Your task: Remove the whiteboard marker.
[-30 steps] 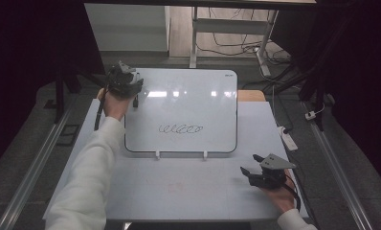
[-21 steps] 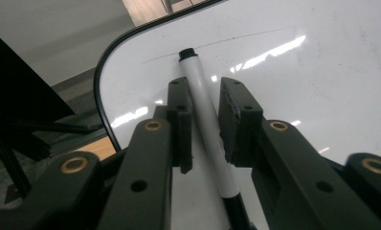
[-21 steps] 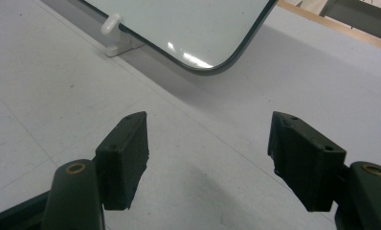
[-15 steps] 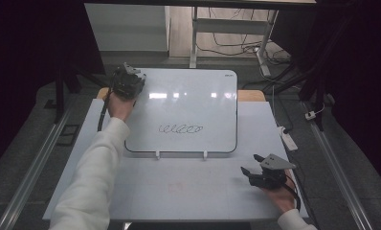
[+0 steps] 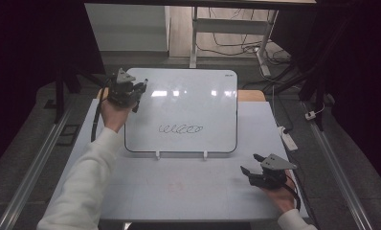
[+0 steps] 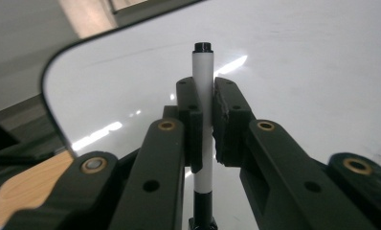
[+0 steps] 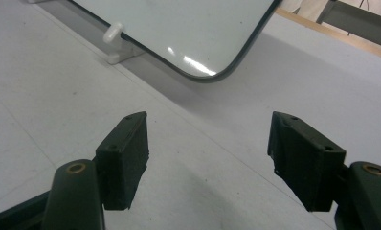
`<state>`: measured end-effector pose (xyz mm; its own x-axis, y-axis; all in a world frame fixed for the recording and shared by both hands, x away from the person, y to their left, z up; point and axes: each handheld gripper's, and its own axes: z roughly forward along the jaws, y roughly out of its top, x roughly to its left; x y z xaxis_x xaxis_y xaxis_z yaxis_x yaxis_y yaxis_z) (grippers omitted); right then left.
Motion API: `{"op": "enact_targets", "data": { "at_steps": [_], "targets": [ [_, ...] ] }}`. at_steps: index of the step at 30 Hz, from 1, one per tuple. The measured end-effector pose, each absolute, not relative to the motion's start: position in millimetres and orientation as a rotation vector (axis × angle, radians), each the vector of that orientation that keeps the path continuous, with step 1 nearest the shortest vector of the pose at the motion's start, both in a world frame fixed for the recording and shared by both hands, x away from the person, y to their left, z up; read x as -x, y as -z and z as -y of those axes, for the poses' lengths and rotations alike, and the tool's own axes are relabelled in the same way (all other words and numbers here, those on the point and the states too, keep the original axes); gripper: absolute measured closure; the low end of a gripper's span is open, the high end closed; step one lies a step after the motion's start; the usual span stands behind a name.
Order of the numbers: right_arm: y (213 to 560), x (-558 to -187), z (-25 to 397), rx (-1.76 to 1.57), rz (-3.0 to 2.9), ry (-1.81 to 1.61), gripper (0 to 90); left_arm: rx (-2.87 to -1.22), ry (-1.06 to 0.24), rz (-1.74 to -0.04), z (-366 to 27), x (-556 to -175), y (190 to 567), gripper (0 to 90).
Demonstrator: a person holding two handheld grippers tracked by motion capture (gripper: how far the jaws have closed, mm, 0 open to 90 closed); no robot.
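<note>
Cables (image 5: 229, 40) on floor beyond table (image 5: 188, 191)

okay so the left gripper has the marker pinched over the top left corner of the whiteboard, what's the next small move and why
Probably carry the left gripper toward the bare middle of the whiteboard, then lower the marker to touch it. Its fingers clamp the marker firmly, but the gripper sits at the corner, away from the scribble. The right gripper rests open, off the board.

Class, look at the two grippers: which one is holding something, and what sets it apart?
The left gripper, over the whiteboard's top-left corner, is clamped on a white marker; the right gripper is open.
</note>
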<state>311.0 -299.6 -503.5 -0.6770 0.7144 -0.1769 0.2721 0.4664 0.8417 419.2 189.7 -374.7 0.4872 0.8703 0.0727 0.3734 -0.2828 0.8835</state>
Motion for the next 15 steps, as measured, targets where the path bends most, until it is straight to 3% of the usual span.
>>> {"op": "enact_targets", "data": {
  "at_steps": [15],
  "targets": [
    [489.6,-303.8,246.1,-0.729,-2.295,-1.319,29.7,-1.888,-0.461,-0.733,-122.7,-337.8,413.1,81.9]
  ]
}}
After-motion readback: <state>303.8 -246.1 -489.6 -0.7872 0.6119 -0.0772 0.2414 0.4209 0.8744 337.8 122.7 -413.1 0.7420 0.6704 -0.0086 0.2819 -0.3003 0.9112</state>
